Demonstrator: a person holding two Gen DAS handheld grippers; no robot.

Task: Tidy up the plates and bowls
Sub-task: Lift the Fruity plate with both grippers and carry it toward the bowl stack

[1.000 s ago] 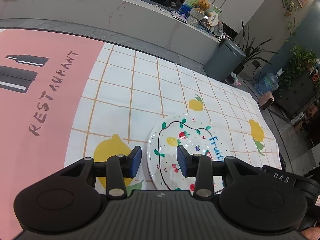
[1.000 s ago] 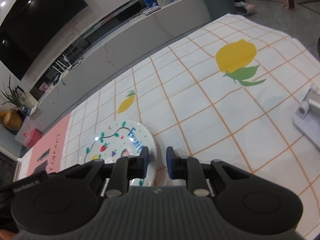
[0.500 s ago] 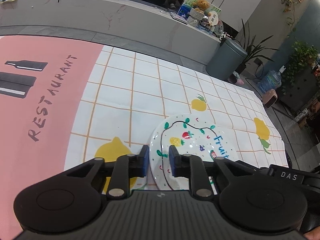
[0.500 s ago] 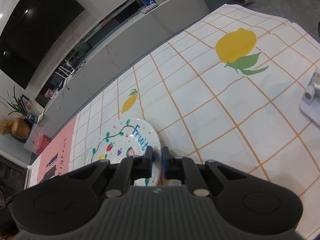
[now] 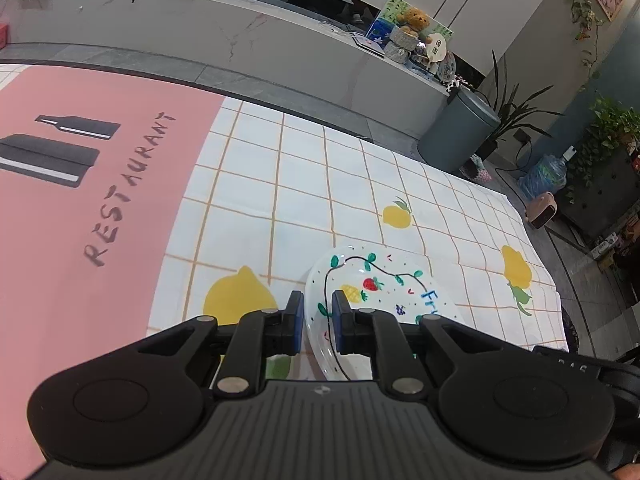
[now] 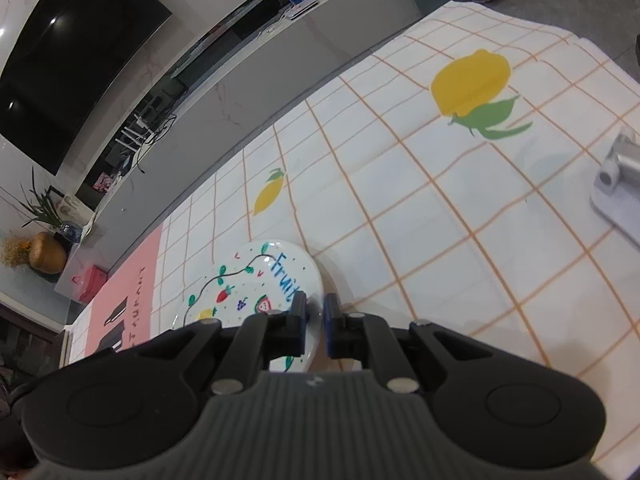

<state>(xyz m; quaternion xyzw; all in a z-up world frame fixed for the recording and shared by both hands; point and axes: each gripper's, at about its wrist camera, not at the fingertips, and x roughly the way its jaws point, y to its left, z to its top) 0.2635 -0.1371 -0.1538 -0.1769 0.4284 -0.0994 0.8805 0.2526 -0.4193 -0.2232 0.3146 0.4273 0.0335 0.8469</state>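
At the left of the table lies a pink mat (image 5: 72,240) lettered RESTAURANT, and beside it a white checked cloth (image 5: 304,184) printed with lemons. On the cloth, near its front edge, sits the white fruit-painted plate (image 5: 384,284); the left gripper (image 5: 316,322) is clamped on the plate's left rim, one blue pad outside and one inside. The right gripper (image 6: 315,322) pinches the plate's opposite rim by the word "Fruit", and a grey metal stand (image 6: 618,184) rests far right.
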